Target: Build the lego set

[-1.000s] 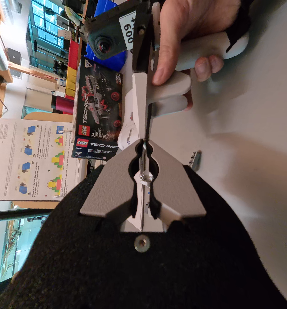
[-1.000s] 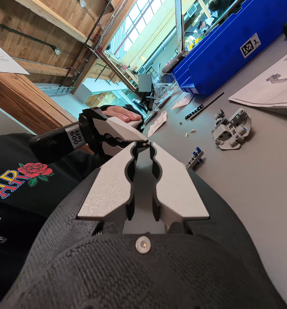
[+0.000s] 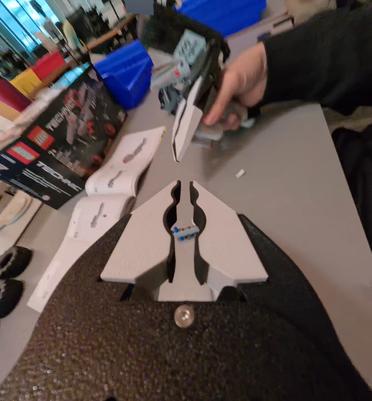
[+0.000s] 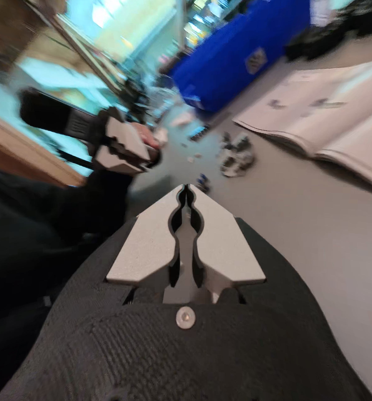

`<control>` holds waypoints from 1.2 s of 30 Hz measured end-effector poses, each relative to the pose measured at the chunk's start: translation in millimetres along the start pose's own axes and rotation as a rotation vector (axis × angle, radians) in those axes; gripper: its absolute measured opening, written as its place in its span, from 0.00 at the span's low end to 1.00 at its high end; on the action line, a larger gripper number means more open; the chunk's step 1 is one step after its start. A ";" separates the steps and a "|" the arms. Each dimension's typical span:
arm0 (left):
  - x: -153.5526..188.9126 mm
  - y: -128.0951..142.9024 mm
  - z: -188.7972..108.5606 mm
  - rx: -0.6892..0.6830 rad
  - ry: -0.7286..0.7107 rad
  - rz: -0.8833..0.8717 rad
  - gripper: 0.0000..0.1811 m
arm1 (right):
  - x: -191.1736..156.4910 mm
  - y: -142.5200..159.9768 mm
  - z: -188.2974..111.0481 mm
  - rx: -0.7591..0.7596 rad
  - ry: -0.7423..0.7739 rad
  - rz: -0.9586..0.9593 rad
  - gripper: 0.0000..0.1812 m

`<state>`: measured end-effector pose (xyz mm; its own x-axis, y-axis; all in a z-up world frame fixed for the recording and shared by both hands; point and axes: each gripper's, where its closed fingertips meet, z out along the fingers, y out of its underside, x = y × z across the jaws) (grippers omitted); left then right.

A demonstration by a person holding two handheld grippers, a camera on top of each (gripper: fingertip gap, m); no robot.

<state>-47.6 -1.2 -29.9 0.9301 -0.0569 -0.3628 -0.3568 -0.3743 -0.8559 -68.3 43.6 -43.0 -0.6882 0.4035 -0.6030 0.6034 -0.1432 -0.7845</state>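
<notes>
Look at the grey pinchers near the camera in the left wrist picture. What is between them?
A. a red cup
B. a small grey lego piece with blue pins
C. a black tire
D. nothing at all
B: in the left wrist view, the left gripper has a small grey lego piece with blue pins sitting crosswise between its fingers, partway back from the tips.
</notes>
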 end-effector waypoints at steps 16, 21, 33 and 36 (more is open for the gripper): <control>65.1 27.8 67.8 -0.306 0.286 0.093 0.05 | 14.7 25.6 -30.4 -0.241 0.157 -0.146 0.00; 66.9 28.7 78.7 -0.316 0.404 0.228 0.04 | 16.8 27.0 -40.7 -0.251 0.156 -0.149 0.00; 56.6 29.9 80.4 -0.384 0.326 -0.187 0.00 | 0.3 43.6 -47.8 -0.361 0.046 -0.432 0.01; 40.6 11.2 68.4 -0.265 0.299 -0.468 0.00 | -9.1 44.4 -42.5 -0.352 0.039 -0.729 0.07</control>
<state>-19.8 55.6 -79.4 0.9806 -0.0738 0.1818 0.0937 -0.6377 -0.7646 -18.1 72.0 -66.2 -0.9465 0.3181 0.0535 0.1041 0.4582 -0.8827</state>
